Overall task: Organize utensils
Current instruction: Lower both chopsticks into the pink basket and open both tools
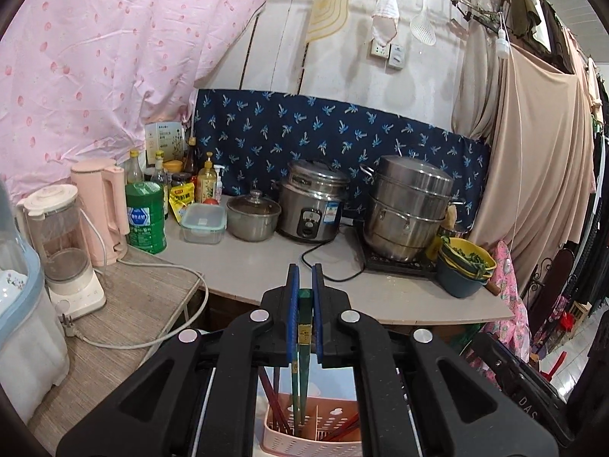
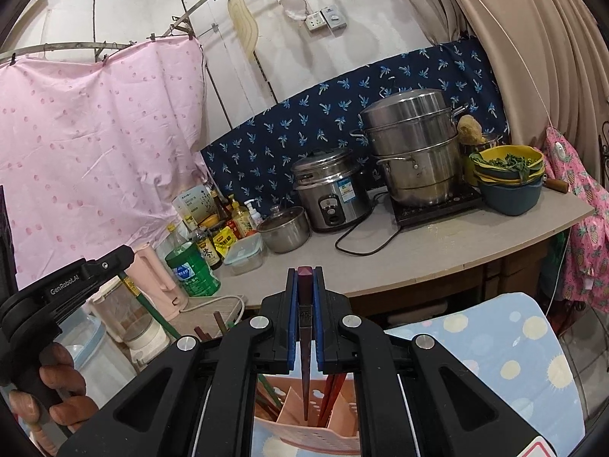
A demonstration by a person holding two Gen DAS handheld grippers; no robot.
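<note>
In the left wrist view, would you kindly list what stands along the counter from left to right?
Blender → pink kettle → green canister → clear lidded box → small lidded pot → rice cooker → steel steamer → stacked bowls.

Green chopsticks, a thin square-sectioned pair with a yellow band partway down, clamped between blue pads, hanging tips-down into pink perforated plastic utensil basket. Dark maroon chopstick, square top tapering to a fine point, held upright between blue pads, tip lowered into the same pink basket. Basket divided into compartments; reddish-brown chopsticks leaning inside, angled to the right of the maroon one; more standing left of the green pair. Exact compartment for each unclear.
</note>
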